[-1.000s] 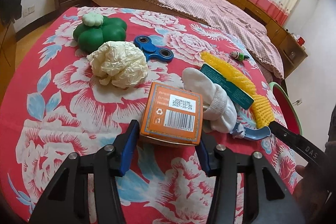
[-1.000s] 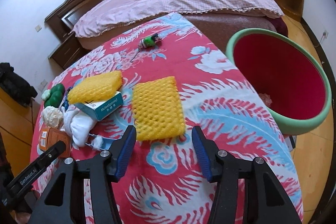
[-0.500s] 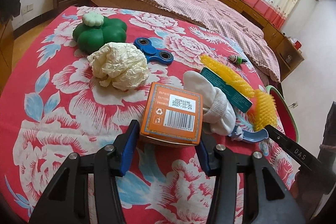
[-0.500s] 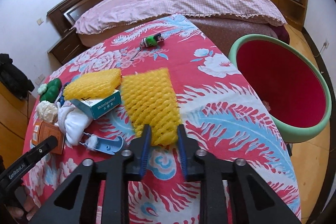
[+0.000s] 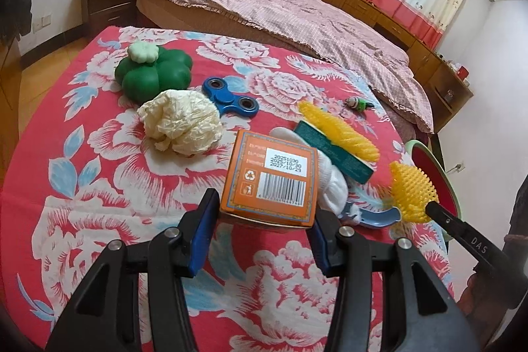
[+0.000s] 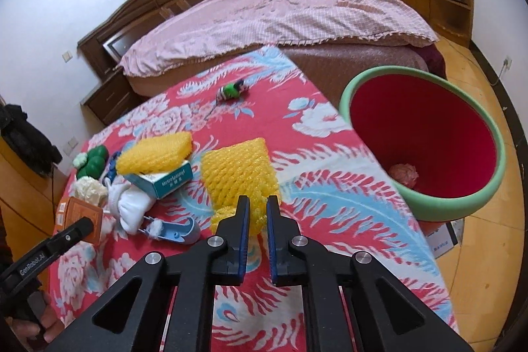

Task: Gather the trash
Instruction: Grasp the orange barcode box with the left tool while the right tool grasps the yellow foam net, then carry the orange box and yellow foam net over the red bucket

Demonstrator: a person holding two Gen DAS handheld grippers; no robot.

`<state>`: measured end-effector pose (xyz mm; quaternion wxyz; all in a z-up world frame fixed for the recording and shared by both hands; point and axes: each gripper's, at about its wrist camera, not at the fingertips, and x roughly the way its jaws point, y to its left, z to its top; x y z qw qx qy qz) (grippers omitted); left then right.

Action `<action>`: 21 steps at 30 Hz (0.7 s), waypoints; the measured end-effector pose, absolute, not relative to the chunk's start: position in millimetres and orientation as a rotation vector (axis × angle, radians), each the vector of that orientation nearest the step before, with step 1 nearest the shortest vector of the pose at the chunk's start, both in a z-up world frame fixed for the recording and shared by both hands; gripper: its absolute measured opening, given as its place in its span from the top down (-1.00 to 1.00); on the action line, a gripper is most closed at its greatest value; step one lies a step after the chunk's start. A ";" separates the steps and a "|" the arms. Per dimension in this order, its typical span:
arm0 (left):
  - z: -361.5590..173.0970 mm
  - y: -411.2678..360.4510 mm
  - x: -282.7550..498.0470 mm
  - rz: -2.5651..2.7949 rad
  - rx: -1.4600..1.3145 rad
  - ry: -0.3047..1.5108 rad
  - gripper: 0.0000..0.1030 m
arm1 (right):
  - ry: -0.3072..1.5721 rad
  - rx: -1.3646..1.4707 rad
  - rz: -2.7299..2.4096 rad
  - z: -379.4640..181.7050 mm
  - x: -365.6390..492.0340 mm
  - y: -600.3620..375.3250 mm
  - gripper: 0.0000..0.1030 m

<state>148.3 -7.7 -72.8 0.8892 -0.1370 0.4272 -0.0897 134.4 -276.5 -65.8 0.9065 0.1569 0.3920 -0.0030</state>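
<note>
My right gripper (image 6: 258, 200) pinches the near edge of a yellow foam net (image 6: 237, 174), and its jaws are closing on it. The net is bunched and raised off the flowered cloth; in the left wrist view the same net (image 5: 412, 190) hangs from the right fingertip. To its right, beside the table, stands a green bin with a red inside (image 6: 455, 205), holding a pink crumpled ball (image 6: 404, 174). My left gripper (image 5: 262, 213) is shut on an orange box (image 5: 270, 174), a pad on each side. A crumpled cream paper (image 5: 181, 124) lies beyond it.
A teal box (image 5: 333, 150) carries a second yellow net (image 5: 340, 131), next to a white sock (image 5: 333, 183) and a blue plastic piece (image 5: 379, 216). Farther back lie a blue spinner (image 5: 229, 96), a green clover toy (image 5: 153, 75) and a small green toy (image 6: 232, 89). A bed stands behind.
The right jaws went from wide apart around the flat yellow net to shut on its near edge, and the net has bunched and lifted. The left gripper and orange box look unchanged.
</note>
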 end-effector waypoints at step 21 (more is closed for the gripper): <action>-34.9 -98.0 153.7 -0.347 -0.174 0.867 0.01 | 0.700 0.472 -0.075 -46.8 100.0 -354.7 0.81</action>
